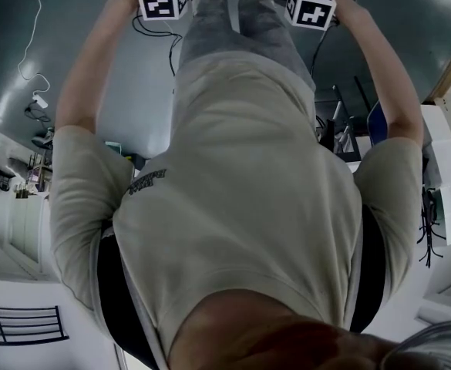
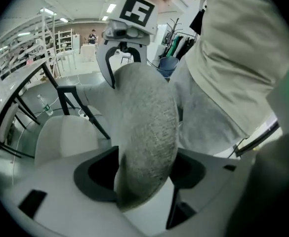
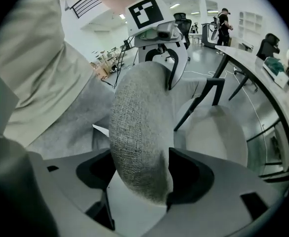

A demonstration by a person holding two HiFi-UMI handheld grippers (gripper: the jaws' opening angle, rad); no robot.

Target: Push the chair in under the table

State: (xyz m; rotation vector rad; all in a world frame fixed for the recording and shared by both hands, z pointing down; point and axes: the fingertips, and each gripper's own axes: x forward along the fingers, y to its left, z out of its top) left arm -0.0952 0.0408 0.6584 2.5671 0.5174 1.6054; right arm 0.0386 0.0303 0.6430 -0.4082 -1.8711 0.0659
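1. Your left claw [image 2: 143, 172] stands wide apart over the top edge of the chair [image 2: 85, 132]. The grey fabric backrest [image 2: 149, 127] fills the gap between the jaws, unclamped.
2. Your right claw [image 3: 143, 174] is just as wide apart, astride the same backrest top further along, facing the left claw.
3. The chair's pale seat [image 3: 218, 132] lies beyond the backrest from you, close to the desk [image 3: 255, 58] and beside its black legs [image 3: 211, 95].
4. A small bottle [image 2: 43, 105] sits on the floor past the seat. Its contents cannot be made out.
5. You stand just behind the backrest, with both arms reaching to it.
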